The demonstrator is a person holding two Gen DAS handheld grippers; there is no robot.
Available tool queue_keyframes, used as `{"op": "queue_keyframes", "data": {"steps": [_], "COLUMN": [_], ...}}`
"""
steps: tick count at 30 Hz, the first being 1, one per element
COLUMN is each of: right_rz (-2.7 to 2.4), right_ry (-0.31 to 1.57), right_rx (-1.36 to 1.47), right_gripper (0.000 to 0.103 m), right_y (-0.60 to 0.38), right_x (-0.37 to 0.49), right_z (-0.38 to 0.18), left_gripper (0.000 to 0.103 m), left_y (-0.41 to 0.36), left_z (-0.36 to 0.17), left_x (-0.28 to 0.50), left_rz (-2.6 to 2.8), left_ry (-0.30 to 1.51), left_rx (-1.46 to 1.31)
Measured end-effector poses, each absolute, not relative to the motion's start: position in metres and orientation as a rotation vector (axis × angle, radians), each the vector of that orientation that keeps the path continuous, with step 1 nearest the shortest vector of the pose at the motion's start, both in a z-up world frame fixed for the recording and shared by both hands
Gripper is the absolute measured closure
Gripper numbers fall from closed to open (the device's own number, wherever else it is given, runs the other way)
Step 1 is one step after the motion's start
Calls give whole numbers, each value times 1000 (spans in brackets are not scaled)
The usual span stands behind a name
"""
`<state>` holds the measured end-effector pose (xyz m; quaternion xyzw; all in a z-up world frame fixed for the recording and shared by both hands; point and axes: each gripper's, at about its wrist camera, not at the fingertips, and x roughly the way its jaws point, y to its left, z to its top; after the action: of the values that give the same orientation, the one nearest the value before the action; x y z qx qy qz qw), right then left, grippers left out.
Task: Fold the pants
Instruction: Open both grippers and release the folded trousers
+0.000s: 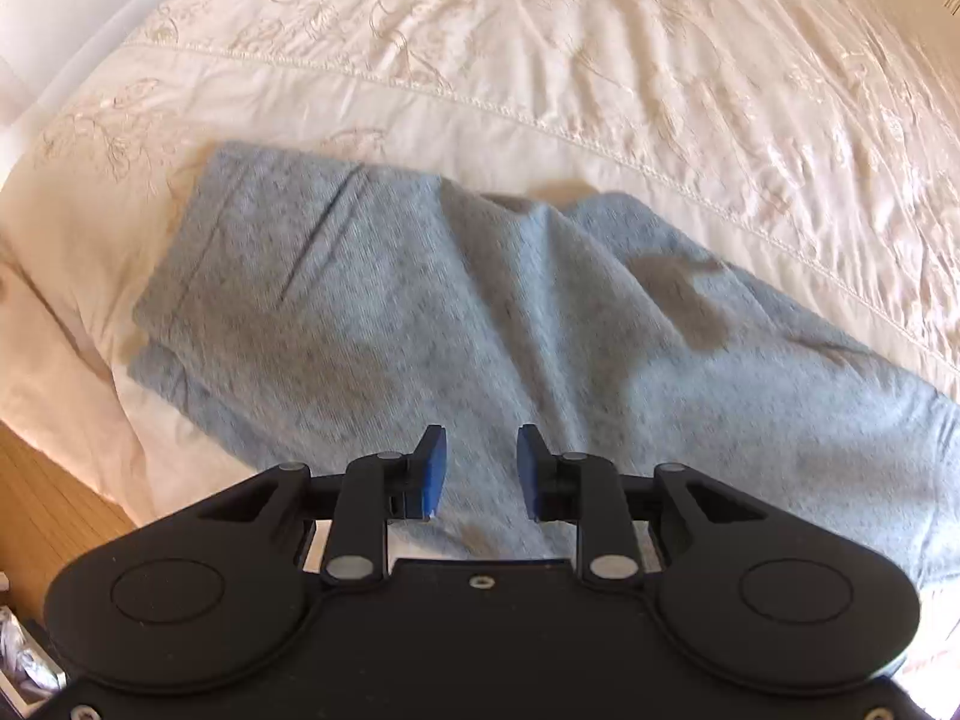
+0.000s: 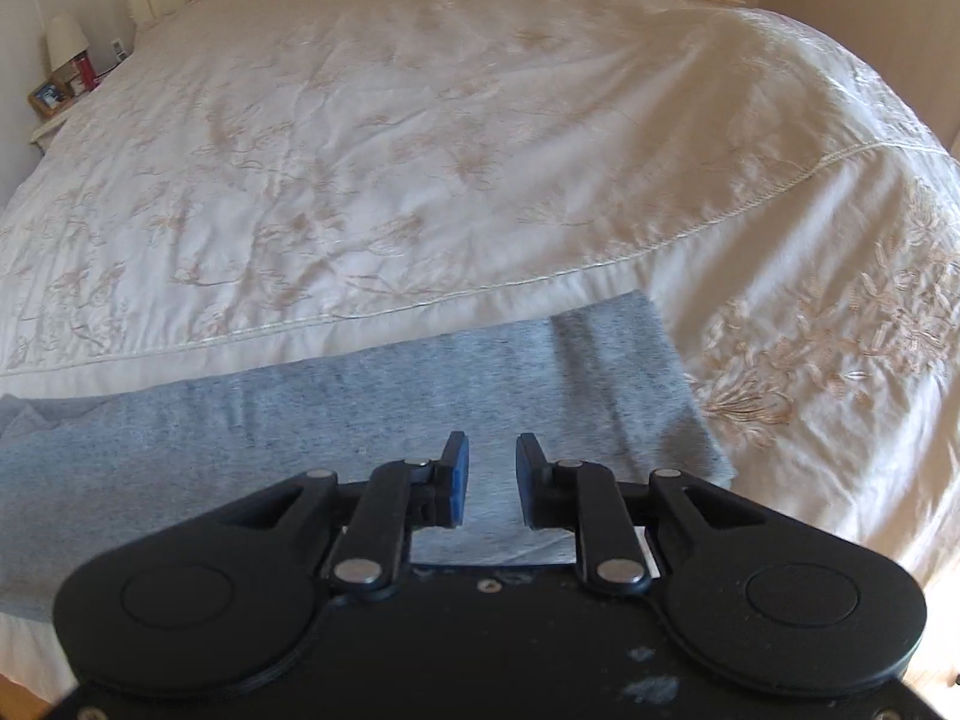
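Grey pants (image 1: 480, 324) lie along the near edge of a bed (image 1: 540, 60) covered in a cream embroidered spread. They look already folded lengthwise, one leg over the other, in a long strip.

The left gripper (image 1: 481, 474) hangs above the waist end of the pants, its blue pads apart with nothing between them. That end is rumpled, with a raised crease running across it.

The right gripper (image 2: 492, 477) hangs above the pants near the cuff end (image 2: 636, 384), pads likewise apart and empty; the cloth there lies flat.

Judging by this, the lengthwise fold is down and both grippers are free. The next move probably calls for pinching one end at both corners and carrying it over to the other end.
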<state>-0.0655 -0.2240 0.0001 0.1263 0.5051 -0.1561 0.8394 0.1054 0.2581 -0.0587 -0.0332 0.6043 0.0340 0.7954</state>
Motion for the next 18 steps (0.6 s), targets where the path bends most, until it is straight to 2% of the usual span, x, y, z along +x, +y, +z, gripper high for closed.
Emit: {"op": "queue_keyframes", "data": {"steps": [3, 8, 18], "right_rz": [-185, 45, 268], "right_ry": [1100, 1163, 1158], "right_rx": [282, 321, 221], "right_gripper": [82, 80, 75], "right_y": [-163, -66, 51], "right_x": [-38, 5, 122], "right_z": [-3, -10, -33], "left_gripper": [65, 63, 63], "left_y": [275, 314, 329], "left_z": [-81, -129, -125], "left_x": [124, 117, 119], "left_rz": [98, 99, -33], "left_ry": [1330, 1497, 1530], "left_rx": [-31, 3, 27]}}
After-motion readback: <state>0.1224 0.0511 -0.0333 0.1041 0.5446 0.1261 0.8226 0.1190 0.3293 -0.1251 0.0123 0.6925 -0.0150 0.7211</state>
